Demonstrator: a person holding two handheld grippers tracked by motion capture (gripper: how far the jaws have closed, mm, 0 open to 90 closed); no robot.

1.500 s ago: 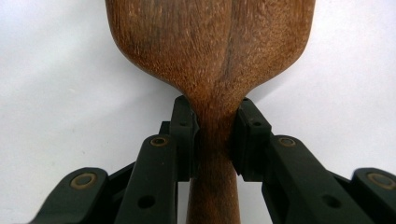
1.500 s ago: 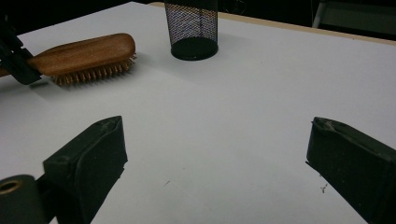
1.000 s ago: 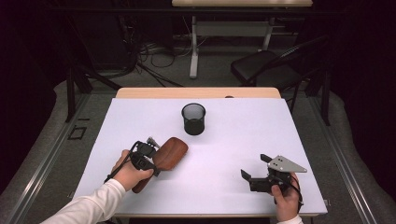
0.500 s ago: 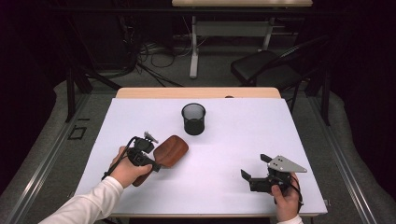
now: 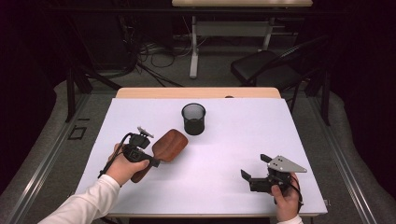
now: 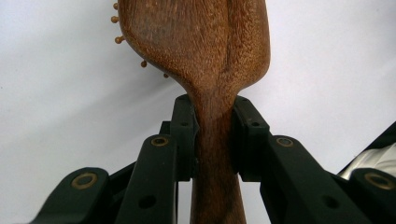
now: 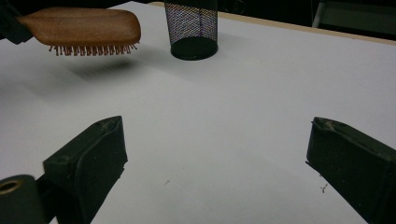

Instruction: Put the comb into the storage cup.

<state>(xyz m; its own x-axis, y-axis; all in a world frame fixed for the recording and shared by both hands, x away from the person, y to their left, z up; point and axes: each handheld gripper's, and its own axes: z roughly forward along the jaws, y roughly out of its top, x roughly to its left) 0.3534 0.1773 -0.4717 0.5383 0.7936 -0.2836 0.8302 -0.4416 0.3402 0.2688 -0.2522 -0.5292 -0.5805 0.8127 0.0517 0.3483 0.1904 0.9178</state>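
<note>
Wooden and reddish brown, the hairbrush is what we hold in our left gripper, lifted clear of the white counter. In the left gripper view the two black jaws pinch the brush by the narrow neck of its handle, one pad pressed to each side, with the broad back of the head rising beyond them and a few bristle tips peeking out along its left edge. From the right gripper view we see the brush roughly level with its bristles pointing down, and its soft shadow lies on the counter beneath it. Its head points toward the black mesh cup, which stands upright near the far middle of the counter, just beside the brush tip but apart from it. Our right gripper sits low over the near right part of the counter, well apart from the brush; its jaws are spread wide with nothing between them but bare white surface.
</note>
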